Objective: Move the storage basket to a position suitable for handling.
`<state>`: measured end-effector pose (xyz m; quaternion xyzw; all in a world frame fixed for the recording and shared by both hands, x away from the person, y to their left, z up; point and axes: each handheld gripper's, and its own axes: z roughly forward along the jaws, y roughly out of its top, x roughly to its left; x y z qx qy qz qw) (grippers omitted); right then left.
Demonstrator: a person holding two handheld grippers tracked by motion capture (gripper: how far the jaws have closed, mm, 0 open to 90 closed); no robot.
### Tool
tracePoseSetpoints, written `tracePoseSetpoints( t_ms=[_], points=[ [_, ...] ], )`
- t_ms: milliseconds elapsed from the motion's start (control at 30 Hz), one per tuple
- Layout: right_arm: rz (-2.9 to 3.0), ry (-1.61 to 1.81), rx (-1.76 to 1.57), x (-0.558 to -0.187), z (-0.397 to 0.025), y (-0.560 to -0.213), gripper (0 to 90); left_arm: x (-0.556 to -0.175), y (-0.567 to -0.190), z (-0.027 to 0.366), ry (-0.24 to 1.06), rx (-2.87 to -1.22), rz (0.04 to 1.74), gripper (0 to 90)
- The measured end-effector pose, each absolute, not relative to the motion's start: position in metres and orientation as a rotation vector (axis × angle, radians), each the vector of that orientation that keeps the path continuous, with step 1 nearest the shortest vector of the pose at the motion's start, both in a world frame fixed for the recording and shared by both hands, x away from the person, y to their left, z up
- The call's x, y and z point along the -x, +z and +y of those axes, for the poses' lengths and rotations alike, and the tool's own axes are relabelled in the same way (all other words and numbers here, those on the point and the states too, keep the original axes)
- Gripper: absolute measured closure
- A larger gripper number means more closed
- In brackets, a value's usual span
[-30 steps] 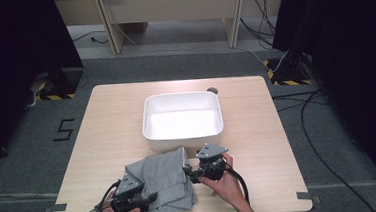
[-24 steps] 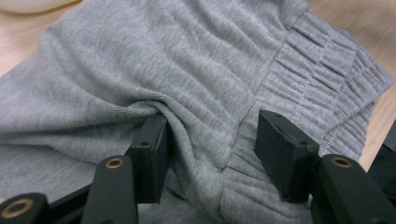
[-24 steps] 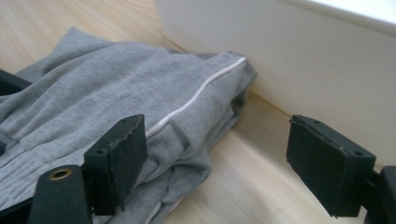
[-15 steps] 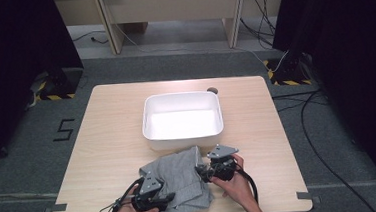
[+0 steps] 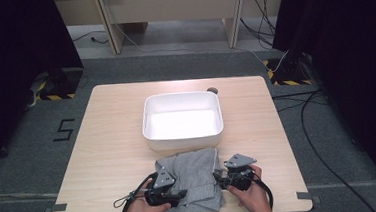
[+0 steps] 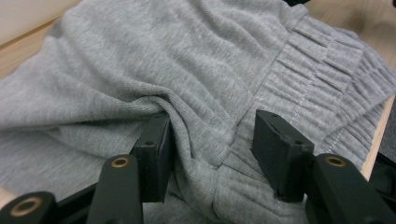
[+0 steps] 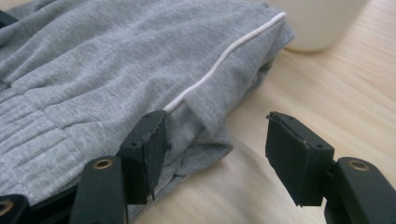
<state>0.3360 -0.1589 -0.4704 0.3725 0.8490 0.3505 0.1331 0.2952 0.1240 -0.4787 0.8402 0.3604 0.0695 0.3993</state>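
Note:
A grey knit garment with a ribbed waistband lies crumpled at the table's near edge, just in front of a white tub. My left gripper rests on the garment's left part. Its jaws stand open with a raised fold of cloth between them. My right gripper is at the garment's right edge and open. One of its jaws touches the hem beside a white piping line, and the other hangs over bare wood.
The white tub stands close behind the garment and looks empty. The wooden table has bare wood left and right of the tub. Its near edge runs just below both hands. A small dark hole sits behind the tub.
The left gripper has moved right, onto the garment. The right gripper has shifted right and nearer the front edge. The garment now lies farther right.

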Motion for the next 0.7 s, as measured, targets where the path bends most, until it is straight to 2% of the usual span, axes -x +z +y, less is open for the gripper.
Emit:
tracePoseSetpoints(
  t_ms=[67,167,300,533,700],
  points=[
    [2.458,1.028,-1.089,-0.336,-0.161,-0.470,38.0,-0.294,-0.479,0.126,0.179,-2.112,0.923,41.6],
    [2.426,1.076,-1.112,-0.337,-0.165,-0.466,27.9,-0.293,-0.477,0.140,0.144,-2.026,0.986,28.1],
    [2.364,1.190,-1.106,-0.339,-0.168,-0.453,23.7,-0.288,-0.467,0.155,0.168,-1.953,1.048,16.1],
    [2.349,1.225,-1.095,-0.351,-0.169,-0.448,20.4,-0.278,-0.470,0.175,0.135,-1.906,1.117,15.0],
    [2.358,1.234,-1.092,-0.360,-0.172,-0.449,19.1,-0.266,-0.480,0.175,0.090,-1.911,1.136,14.7]
  ],
)
